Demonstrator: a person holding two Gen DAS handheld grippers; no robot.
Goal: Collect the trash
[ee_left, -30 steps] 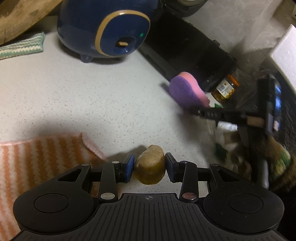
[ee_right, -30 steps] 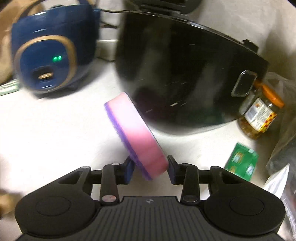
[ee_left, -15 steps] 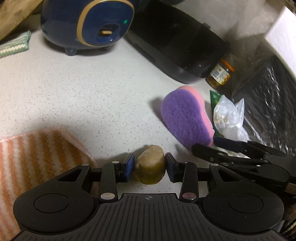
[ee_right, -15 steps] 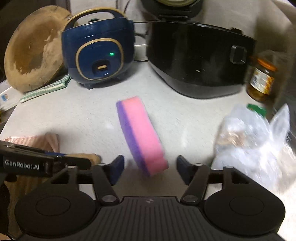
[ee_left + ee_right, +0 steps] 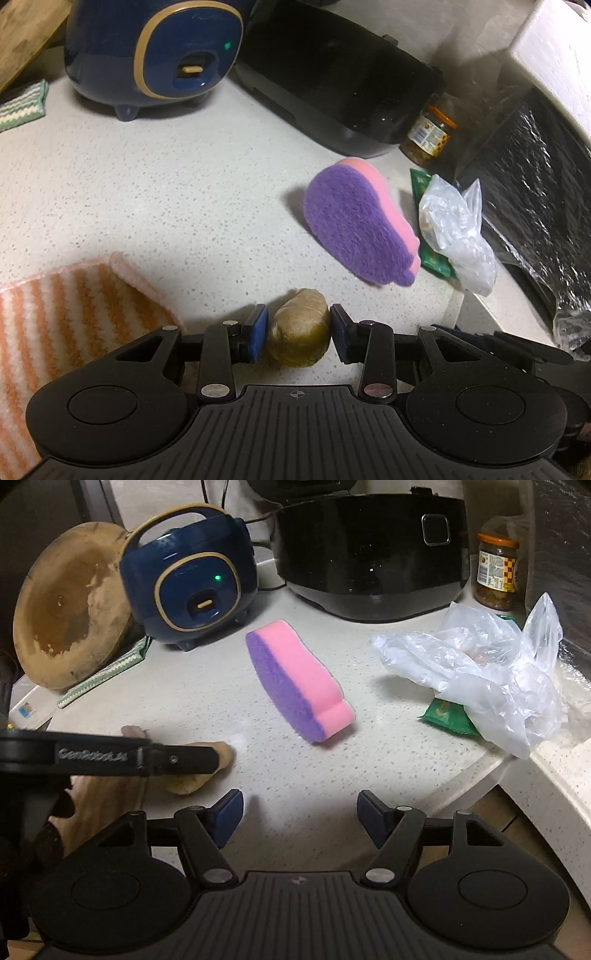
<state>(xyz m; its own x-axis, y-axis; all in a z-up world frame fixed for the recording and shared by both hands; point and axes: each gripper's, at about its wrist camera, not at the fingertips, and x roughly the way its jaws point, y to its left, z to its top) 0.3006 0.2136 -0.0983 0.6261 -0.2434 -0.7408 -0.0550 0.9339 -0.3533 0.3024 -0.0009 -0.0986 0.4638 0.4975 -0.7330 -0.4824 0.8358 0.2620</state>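
A brown, potato-like lump (image 5: 299, 332) sits between the blue pads of my left gripper (image 5: 295, 328), which is shut on it just above the speckled counter. In the right wrist view the same lump (image 5: 188, 784) shows under the left gripper's finger (image 5: 177, 757). A pink and purple sponge (image 5: 295, 686) lies tilted on its edge on the counter, clear of my right gripper (image 5: 299, 805). That gripper's jaws are opening and nothing is between them. The sponge (image 5: 354, 229) also shows in the left wrist view. A crumpled plastic bag (image 5: 491, 686) partly covers a green packet (image 5: 447, 716).
A blue rice cooker (image 5: 192, 579), a black cooker (image 5: 369, 554) and a jar (image 5: 496, 572) line the back. A round wooden board (image 5: 70, 616) leans at the far left. An orange striped cloth (image 5: 66, 314) lies left of my left gripper. The counter edge (image 5: 517, 771) drops off at the right.
My right gripper let go of the sponge, drew back from it and opened wide; the sponge now rests on the counter. My left gripper kept hold of the brown lump.
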